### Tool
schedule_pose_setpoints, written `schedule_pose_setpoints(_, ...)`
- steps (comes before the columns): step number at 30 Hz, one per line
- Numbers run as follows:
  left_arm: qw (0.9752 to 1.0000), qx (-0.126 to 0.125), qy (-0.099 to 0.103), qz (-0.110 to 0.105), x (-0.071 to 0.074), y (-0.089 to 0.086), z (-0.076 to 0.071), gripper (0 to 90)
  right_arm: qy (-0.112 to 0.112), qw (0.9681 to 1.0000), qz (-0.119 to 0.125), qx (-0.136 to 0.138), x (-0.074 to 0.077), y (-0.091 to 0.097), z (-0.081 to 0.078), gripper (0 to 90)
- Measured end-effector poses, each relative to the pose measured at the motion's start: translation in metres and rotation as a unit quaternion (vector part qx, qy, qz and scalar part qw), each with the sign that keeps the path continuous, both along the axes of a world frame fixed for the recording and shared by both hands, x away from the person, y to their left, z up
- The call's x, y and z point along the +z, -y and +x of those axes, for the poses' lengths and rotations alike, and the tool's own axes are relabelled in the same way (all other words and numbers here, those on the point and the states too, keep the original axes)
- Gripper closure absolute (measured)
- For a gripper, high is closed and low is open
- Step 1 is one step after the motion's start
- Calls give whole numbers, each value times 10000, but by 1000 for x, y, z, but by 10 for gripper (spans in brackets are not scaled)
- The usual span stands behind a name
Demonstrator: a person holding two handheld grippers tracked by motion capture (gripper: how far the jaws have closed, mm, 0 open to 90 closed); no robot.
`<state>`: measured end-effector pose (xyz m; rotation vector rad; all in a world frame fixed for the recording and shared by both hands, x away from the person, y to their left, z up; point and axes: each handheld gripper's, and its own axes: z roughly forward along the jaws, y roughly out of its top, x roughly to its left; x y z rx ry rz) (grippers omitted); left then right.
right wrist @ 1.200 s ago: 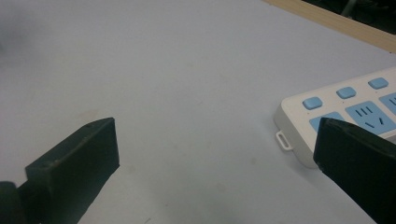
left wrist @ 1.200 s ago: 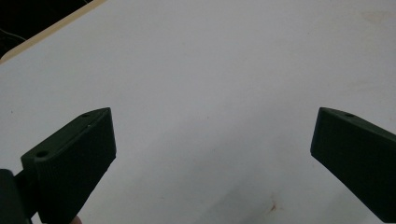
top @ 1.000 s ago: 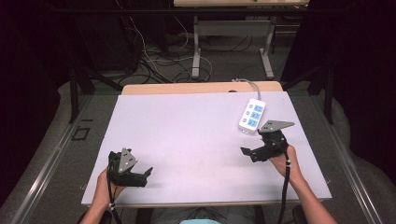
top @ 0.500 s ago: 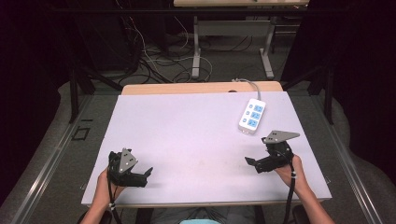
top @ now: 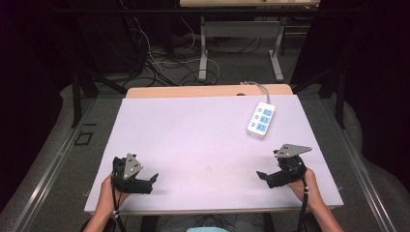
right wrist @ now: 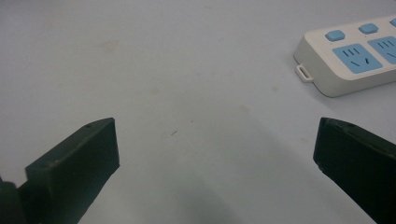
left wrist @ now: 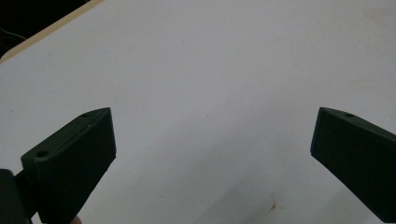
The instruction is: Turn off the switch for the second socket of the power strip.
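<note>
I held both tongs low at the near bench (top: 203,140) edge: left tongs (top: 153,178) spread, empty; right tongs (top: 261,175) spread, empty. The power strip (top: 261,119) lay far right, apart.

Matt white table (top: 203,130) — glossy plastic power strip (top: 261,119).

No legible text or numbers, even on the power strip (right wrist: 351,57).
</note>
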<state>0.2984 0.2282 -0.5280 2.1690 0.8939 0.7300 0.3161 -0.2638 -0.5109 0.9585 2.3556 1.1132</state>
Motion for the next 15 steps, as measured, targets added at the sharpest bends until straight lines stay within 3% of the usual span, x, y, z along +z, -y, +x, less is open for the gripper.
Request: schedule_pose_setpoints(15,10000,-11,-25,27,-1,1,0,1,51,9999,-102,-52,-6,6,-11,0)
